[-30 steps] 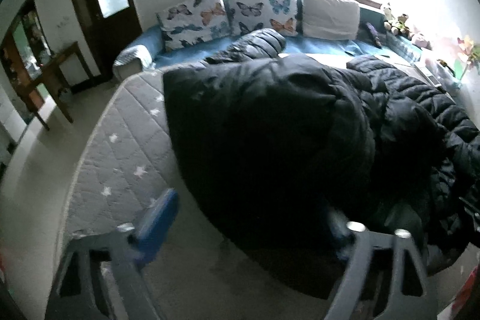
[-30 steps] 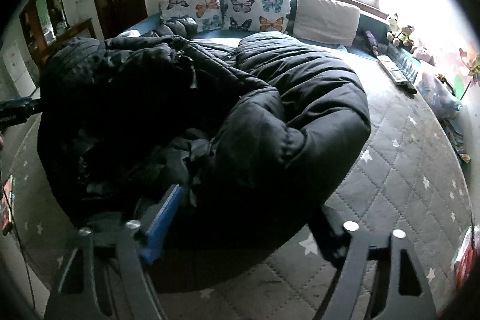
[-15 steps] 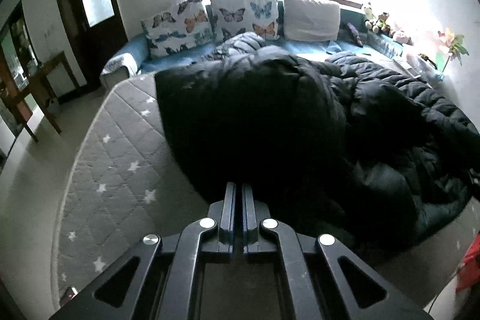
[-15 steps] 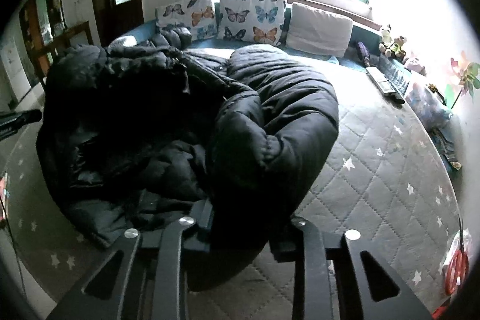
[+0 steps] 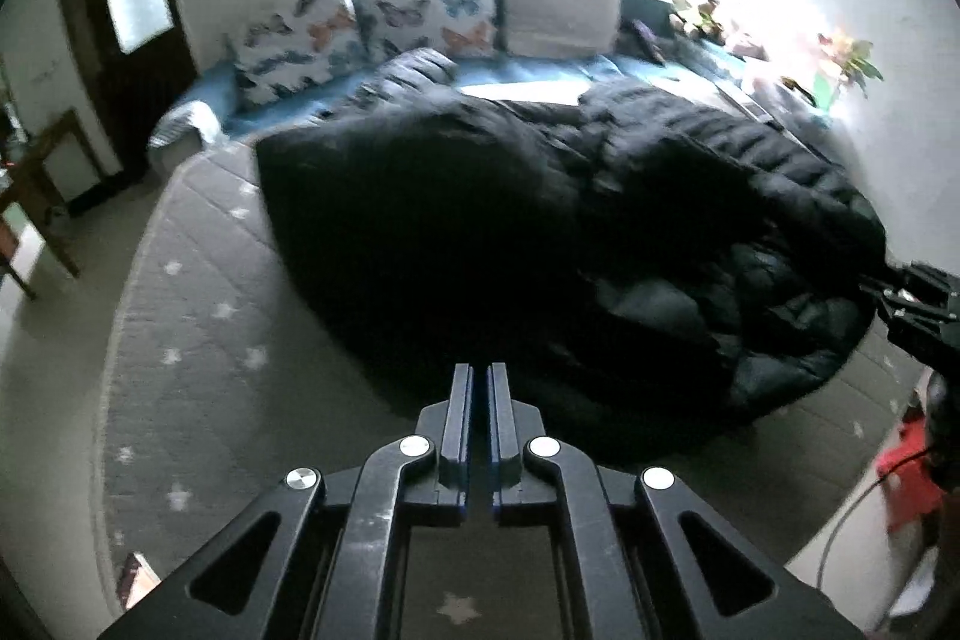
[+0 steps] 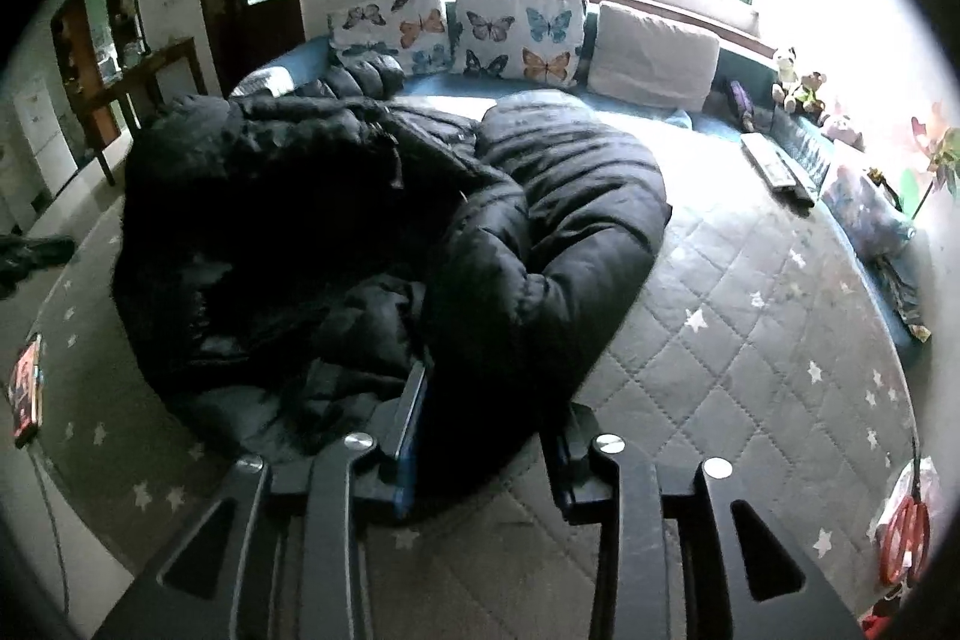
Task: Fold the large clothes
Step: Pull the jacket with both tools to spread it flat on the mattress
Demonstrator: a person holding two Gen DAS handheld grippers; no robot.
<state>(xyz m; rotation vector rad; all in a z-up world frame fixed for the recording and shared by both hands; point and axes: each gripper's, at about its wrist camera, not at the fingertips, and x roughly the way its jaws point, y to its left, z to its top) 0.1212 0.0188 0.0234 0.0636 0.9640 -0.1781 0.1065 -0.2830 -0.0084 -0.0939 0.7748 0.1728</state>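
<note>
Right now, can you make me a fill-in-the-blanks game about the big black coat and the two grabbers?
1. The black puffer coat lies on a grey quilted mat dotted with white ____.
2. The left gripper is shut on ____.
3. The right gripper has a fold of the ____ between its fingers.
4. The two patterned pillows under the window show ____.

Missing words: stars; nothing; coat; butterflies
</note>
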